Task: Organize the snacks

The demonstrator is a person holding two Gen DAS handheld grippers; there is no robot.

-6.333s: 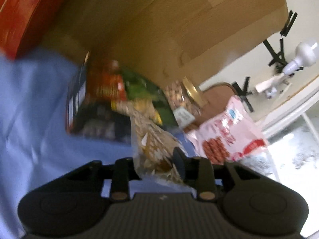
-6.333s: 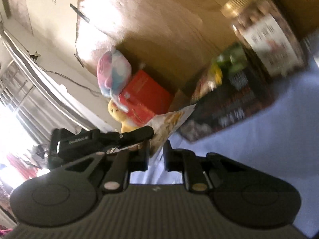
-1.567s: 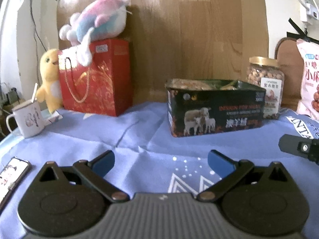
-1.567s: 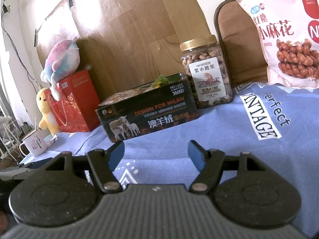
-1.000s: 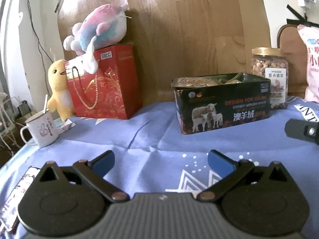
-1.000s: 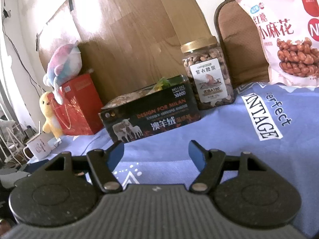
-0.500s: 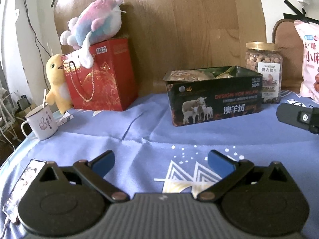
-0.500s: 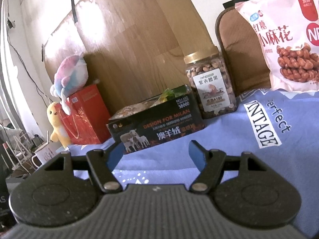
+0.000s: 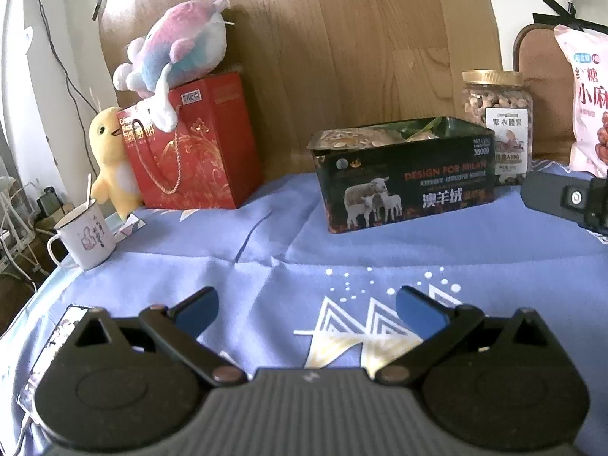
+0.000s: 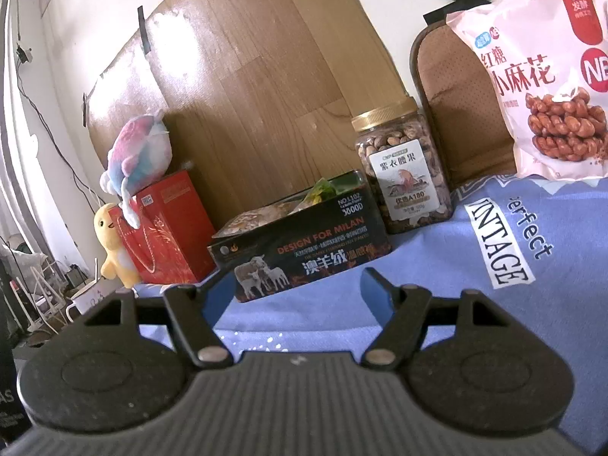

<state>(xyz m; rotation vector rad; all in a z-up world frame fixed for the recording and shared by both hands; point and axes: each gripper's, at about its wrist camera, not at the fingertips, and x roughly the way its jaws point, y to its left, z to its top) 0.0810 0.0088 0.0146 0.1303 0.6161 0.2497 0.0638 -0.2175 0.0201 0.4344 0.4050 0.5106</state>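
A black tin box (image 9: 406,182) with sheep on its side stands on the blue cloth, holding snack packets; it also shows in the right wrist view (image 10: 304,250). A gold-lidded nut jar (image 9: 497,121) (image 10: 402,178) stands right behind its right end. A pink snack bag (image 9: 587,98) (image 10: 547,76) leans at the far right. My left gripper (image 9: 306,311) is open and empty, well in front of the box. My right gripper (image 10: 298,292) is open and empty, in front of the box; part of it shows at the left view's right edge (image 9: 566,199).
A red gift bag (image 9: 190,144) with a plush fish (image 9: 174,49) on top and a yellow plush duck (image 9: 110,159) stand at the back left. A white mug (image 9: 85,235) sits near the left table edge. A wooden board (image 9: 342,38) backs the table. A phone (image 9: 57,342) lies at the front left.
Earlier both grippers held a snack packet over the box; it is released. Both grippers are open and have drawn back from the box, drifting slightly over the last second.
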